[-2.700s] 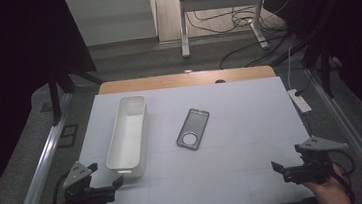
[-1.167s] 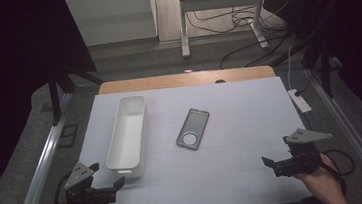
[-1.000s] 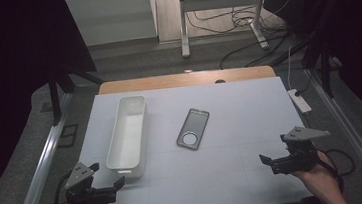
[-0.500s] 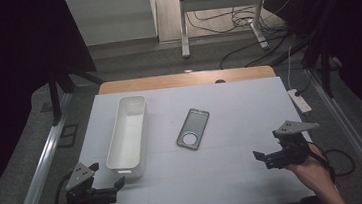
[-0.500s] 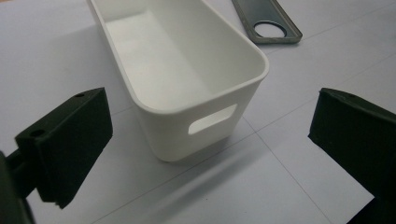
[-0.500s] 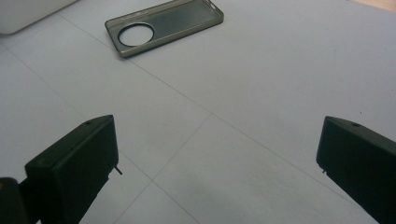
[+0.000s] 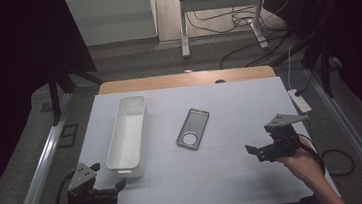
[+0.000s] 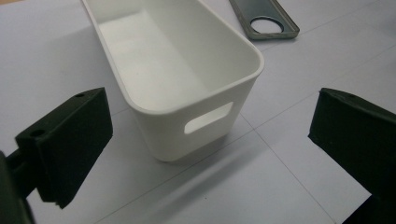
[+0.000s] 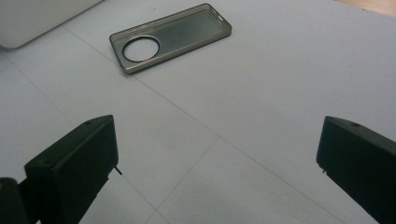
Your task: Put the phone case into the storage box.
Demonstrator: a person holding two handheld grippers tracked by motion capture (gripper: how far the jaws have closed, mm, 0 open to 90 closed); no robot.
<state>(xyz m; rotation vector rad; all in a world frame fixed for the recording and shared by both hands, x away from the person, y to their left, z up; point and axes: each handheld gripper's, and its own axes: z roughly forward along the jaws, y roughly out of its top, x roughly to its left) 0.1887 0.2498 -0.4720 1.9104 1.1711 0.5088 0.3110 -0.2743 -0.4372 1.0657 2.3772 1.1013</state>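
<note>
left gripper [image 7: 119,184]: jaws wide apart, held low at the near left.
right gripper [image 7: 252,151]: jaws wide apart, raised, pointing left.

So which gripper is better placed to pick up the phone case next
Probably the right. The right gripper is open and its jaws point at the phone case, with bare table between. The left gripper is open too, but faces the end of the white bin.

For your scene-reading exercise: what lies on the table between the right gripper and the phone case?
Nothing: in the right gripper view, bare table separates the open right gripper from the phone case.
</note>
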